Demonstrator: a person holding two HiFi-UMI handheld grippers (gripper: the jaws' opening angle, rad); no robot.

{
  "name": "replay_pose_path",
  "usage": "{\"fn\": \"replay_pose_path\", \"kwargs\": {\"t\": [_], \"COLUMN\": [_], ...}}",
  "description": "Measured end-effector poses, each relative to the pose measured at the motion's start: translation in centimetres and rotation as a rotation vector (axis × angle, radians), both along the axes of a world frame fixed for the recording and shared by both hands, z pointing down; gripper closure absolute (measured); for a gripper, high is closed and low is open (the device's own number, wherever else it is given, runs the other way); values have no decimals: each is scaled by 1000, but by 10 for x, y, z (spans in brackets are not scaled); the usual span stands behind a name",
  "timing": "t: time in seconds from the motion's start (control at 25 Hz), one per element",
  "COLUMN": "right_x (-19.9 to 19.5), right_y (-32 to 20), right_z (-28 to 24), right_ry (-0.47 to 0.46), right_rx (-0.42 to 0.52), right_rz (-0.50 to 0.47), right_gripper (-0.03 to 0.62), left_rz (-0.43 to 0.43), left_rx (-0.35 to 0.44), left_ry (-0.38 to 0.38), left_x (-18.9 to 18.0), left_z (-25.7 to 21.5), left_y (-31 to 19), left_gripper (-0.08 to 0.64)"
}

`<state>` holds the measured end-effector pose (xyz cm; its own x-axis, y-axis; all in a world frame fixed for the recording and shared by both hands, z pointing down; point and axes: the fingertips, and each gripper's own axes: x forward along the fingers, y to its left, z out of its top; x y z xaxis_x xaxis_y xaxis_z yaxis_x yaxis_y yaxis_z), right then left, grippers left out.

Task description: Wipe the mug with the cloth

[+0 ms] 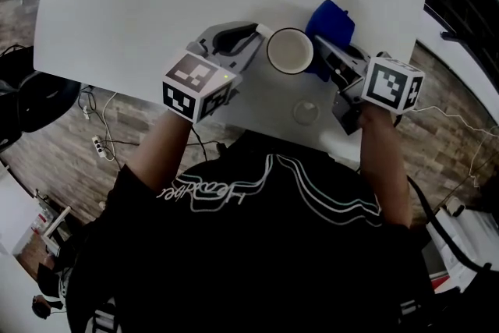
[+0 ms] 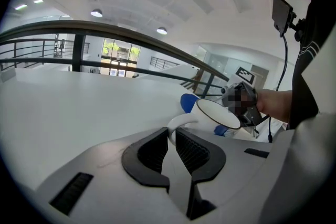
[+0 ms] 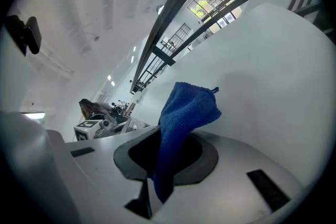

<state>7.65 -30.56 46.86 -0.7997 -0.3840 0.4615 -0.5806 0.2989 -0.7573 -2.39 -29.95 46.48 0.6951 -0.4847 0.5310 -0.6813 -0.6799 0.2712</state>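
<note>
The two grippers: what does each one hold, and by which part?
The left gripper grips the white mug by its handle. The right gripper pinches the blue cloth near one end.

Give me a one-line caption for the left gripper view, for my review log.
Left gripper shut on the handle of the white mug, blue cloth showing just behind it.

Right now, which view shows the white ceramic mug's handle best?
Left gripper view: the white mug handle, close up, pinched in the left gripper's jaws. Head view shows it tiny from above; right gripper view misses it.
</note>
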Motion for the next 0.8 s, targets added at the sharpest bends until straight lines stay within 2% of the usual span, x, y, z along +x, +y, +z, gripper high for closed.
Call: {"fn": "replay_pose_path", "kwargs": {"t": [0.24, 0.4, 0.64, 0.8], "right_x": [-2, 10, 16, 28], "right_y": [-3, -6, 8, 37], "right_z": [14, 7, -17, -30], "right_ry": [66, 108, 78, 64], "right_rx": [-13, 34, 77, 105], "right_rz": [8, 64, 163, 203], "right_gripper": [541, 541, 541, 541], "left_rz": [-7, -10, -9, -5], "left_rx": [-9, -9, -16, -18], "left_ry": [-1, -9, -23, -22], "left_x": [-3, -4, -19, -16], "left_z": [6, 5, 4, 4], "left_y": [5, 10, 24, 46], "left_gripper": [508, 508, 508, 508]}}
